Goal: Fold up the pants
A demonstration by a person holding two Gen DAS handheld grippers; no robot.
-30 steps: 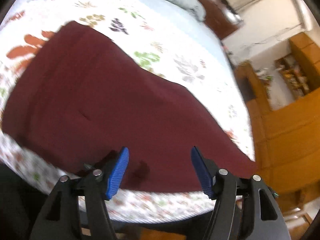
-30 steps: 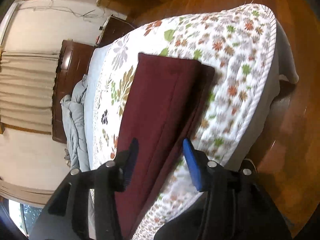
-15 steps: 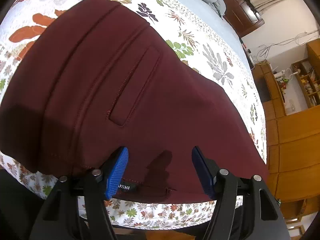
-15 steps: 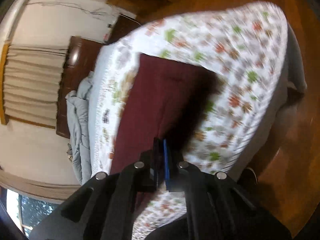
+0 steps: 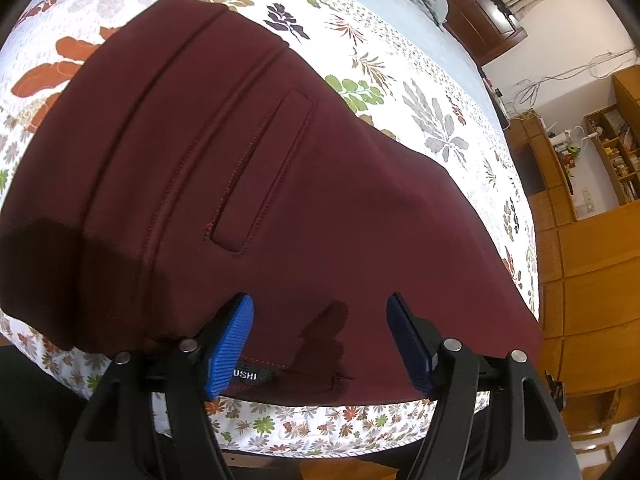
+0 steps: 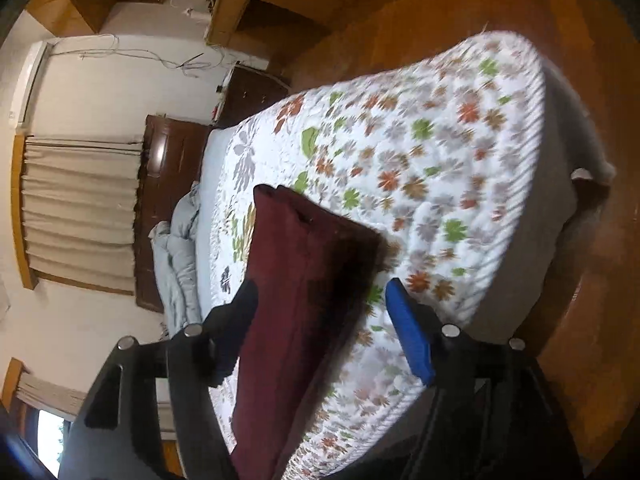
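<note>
Bedroom with wood floor and cabinets; a bed (image 5: pixel 400 32) under a floral quilt carries the pants (image 5: pixel 280 200), dark maroon, already doubled leg on leg into one long strip. That strip lies along the near edge of the bed, its long axis running from the waistband end by the left claw (image 5: pixel 320 340) to the hem end in front of the right claw (image 6: pixel 320 320).

In the left wrist view the claw is released, blue pads spread wide, hovering just over the waist end, where a small label and a welt pocket show; the cloth lies directly ahead of and below the pads, not between them. In the right wrist view the pants (image 6: pixel 296 300) stretch away from the camera, and the right claw is also released, pads apart, one on each side of the strip near the hem end; whether it touches the cloth I cannot tell, as the view is blurred.

As I judge it, the next fold is end to end along that long axis. Each claw sits at its own end, so either could pinch and carry its end toward the other; the left is set squarely over the waistband edge.
</note>
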